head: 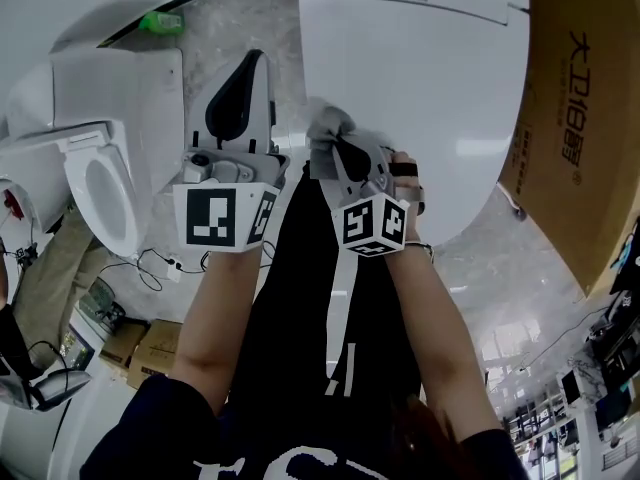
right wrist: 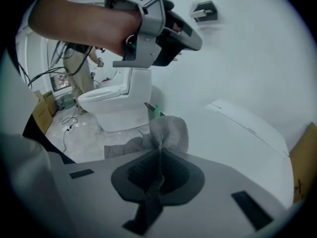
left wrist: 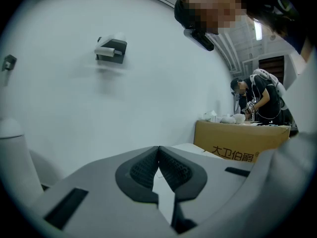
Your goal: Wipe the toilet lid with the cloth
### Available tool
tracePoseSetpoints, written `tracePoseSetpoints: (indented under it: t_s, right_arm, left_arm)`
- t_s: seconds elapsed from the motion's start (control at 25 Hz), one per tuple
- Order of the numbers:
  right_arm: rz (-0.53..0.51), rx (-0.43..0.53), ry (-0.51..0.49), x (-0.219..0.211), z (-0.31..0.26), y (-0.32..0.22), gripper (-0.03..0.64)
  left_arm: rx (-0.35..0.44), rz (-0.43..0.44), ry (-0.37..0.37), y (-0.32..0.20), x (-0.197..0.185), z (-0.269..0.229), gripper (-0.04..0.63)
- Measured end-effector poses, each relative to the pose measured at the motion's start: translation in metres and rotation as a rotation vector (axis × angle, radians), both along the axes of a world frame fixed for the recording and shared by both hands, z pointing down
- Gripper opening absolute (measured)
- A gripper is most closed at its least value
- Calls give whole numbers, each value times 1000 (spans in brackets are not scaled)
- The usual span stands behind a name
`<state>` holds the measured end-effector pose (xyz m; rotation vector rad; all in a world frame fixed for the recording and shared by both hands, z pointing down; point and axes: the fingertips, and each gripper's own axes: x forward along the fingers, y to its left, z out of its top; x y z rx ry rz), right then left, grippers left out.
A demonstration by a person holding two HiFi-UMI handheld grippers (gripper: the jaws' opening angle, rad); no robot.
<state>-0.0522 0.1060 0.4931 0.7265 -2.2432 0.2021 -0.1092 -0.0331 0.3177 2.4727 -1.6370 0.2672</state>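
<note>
Wall [left wrist: 59, 108]: plain white, far side. A small grey-and-white holder [left wrist: 111, 50] is mounted high on it.

Floor [head: 225, 28]: pale grey marbled stone, glossy at near right.

Left: a second toilet [head: 95, 173], white, stands on the floor. Black cables [head: 160, 265] trail beside its base. A small green object [head: 160, 21] lies on the floor at far left.

Near left: small cartons [head: 150, 343] on the floor.

Right: a large brown cardboard box [head: 575, 118] with black print.

Ceiling: a lit strip light [left wrist: 257, 29].

Beyond the box, far right: another person [left wrist: 262, 95] in dark clothes, standing.
</note>
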Motion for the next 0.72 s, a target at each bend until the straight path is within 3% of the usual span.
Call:
tracePoseSetpoints:
  t_s: [0.24, 0.32, 0.72]
  right_arm:
    - [-264, -4, 11, -16, 0, 30, 32]
    - [-288, -3, 15, -1, 1, 34, 33]
    - [44, -10, 66, 148, 4, 19, 34]
  left_arm:
    - [-6, 4, -4, 6, 4, 2, 20]
    - [-5, 4, -8, 7, 4, 3, 20]
    - [8, 10, 25, 13, 10, -1, 20]
